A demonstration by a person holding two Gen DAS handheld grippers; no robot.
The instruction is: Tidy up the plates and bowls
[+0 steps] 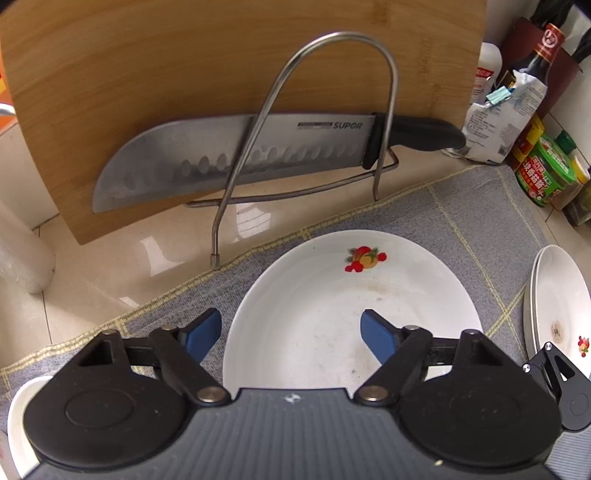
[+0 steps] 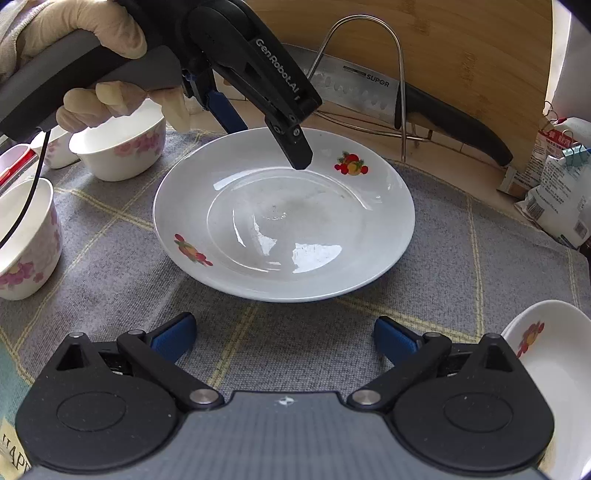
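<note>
A white plate [image 1: 332,295] with fruit prints lies on the grey checked cloth [image 1: 461,221]. My left gripper [image 1: 290,328] straddles the plate's rim. One blue pad [image 1: 205,332] is outside over the cloth, the other [image 1: 376,332] is over the plate's inside, and neither presses on it. From the right wrist view, the left gripper [image 2: 264,138] comes down at the far edge of the plate [image 2: 284,221], held by a gloved hand [image 2: 85,33]. My right gripper [image 2: 284,336] stands open over the cloth just short of the plate's near rim, nothing between its fingers.
Two flowered bowls [image 2: 118,147] [image 2: 26,240] stand left of the plate. Stacked white plates [image 1: 554,306] lie at the right. Behind, a wire rack [image 1: 258,129] holds a knife [image 1: 229,158] against a wooden board [image 1: 184,74]. Bottles and bags [image 1: 535,110] crowd the back right.
</note>
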